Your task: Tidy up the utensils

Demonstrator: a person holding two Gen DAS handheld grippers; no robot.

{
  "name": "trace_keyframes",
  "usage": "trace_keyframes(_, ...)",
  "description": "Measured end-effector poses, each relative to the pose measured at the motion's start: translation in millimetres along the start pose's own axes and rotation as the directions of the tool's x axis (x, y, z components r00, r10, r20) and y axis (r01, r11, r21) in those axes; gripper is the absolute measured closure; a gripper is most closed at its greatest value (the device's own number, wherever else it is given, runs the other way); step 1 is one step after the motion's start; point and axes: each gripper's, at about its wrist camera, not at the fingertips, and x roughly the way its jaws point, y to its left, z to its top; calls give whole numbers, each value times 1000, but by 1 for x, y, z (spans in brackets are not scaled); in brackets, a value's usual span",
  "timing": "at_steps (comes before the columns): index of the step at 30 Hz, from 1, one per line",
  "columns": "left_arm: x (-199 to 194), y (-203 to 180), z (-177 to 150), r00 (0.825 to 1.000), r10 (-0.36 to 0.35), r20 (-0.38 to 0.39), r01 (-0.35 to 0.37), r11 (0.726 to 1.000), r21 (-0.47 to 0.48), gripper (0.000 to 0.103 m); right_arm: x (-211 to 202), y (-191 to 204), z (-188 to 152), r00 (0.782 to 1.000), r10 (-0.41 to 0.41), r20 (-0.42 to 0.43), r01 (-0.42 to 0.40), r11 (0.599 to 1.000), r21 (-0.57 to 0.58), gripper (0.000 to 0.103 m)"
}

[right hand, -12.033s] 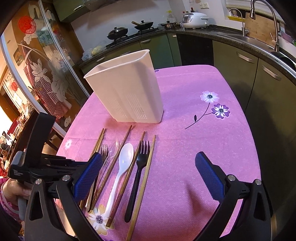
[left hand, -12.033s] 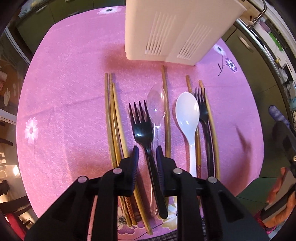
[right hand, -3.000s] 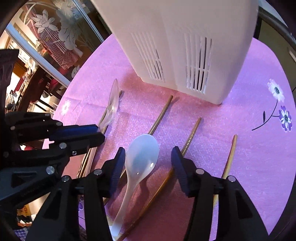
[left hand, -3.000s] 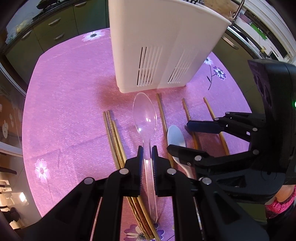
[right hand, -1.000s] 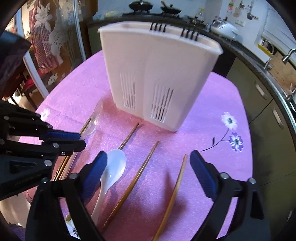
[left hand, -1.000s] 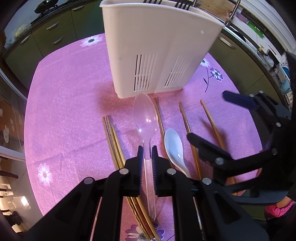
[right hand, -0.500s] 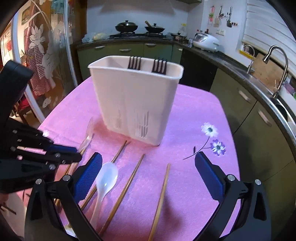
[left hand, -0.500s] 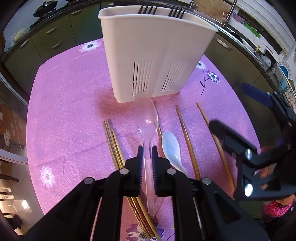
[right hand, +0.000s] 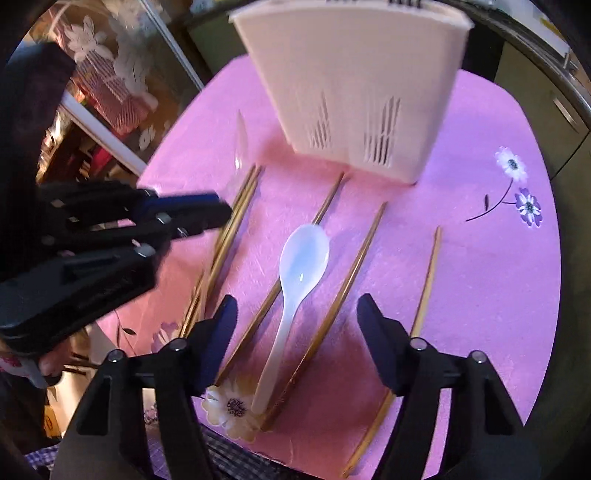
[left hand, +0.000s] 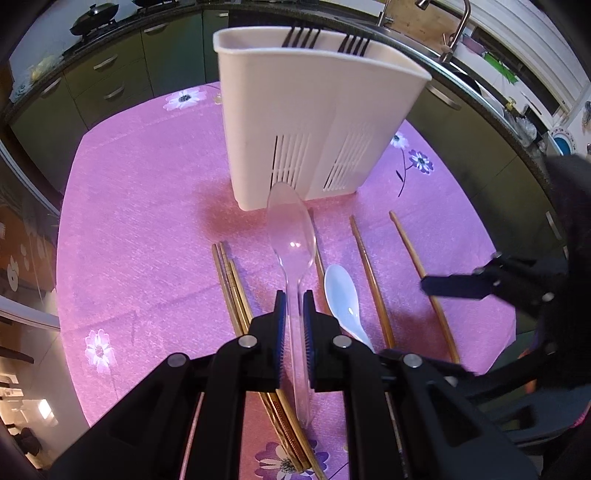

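Observation:
My left gripper (left hand: 293, 306) is shut on the handle of a clear plastic spoon (left hand: 291, 236), which hangs above the pink cloth with its bowl toward the white utensil holder (left hand: 314, 122). Two black forks (left hand: 301, 37) stand inside the holder. A white spoon (right hand: 299, 273) lies on the cloth among several wooden chopsticks (right hand: 343, 273). My right gripper (right hand: 295, 314) hovers over the white spoon's handle, its jaws closing but still apart from it. In the right wrist view the left gripper (right hand: 207, 210) shows at the left with the clear spoon (right hand: 241, 147).
A pink flowered tablecloth (left hand: 140, 206) covers the round table. A bundle of chopsticks (left hand: 232, 288) lies left of the clear spoon. Green kitchen cabinets (left hand: 110, 74) and a sink with a faucet (left hand: 458, 26) ring the table. A hand (right hand: 44, 365) holds the left tool.
The right gripper has tipped down over the white spoon and its jaws have narrowed. The left gripper has stayed in place, still holding the clear spoon.

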Motion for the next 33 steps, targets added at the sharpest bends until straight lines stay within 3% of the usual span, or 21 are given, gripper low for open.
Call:
trace_keyframes(5, -4, 1, -1, 1000, -5, 6, 5, 1000, 9, 94, 14, 12, -8, 999, -30, -37, 29, 999, -22, 49)
trace_keyframes(7, -5, 0, -1, 1000, -8, 9, 7, 1000, 13, 94, 20, 13, -10, 998, -37, -57, 36, 999, -19, 60)
trace_keyframes(10, -6, -1, 0, 1000, -12, 13, 12, 1000, 19, 94, 26, 15, -14, 995, -58, -78, 57, 998, -24, 68)
trace_keyframes(18, -9, -2, -1, 1000, -20, 24, 19, 999, 27, 94, 37, 27, -20, 992, -81, -100, 78, 996, -39, 73)
trace_keyframes(22, -11, -3, -1, 999, -26, 26, 25, 999, 32, 94, 46, 31, -19, 987, -109, -114, 104, 993, -50, 88)
trace_keyframes(33, 11, 5, 2, 999, 15, -48, -14, 1000, 1, 94, 32, 22, -23, 991, -125, -55, 123, 992, -36, 94)
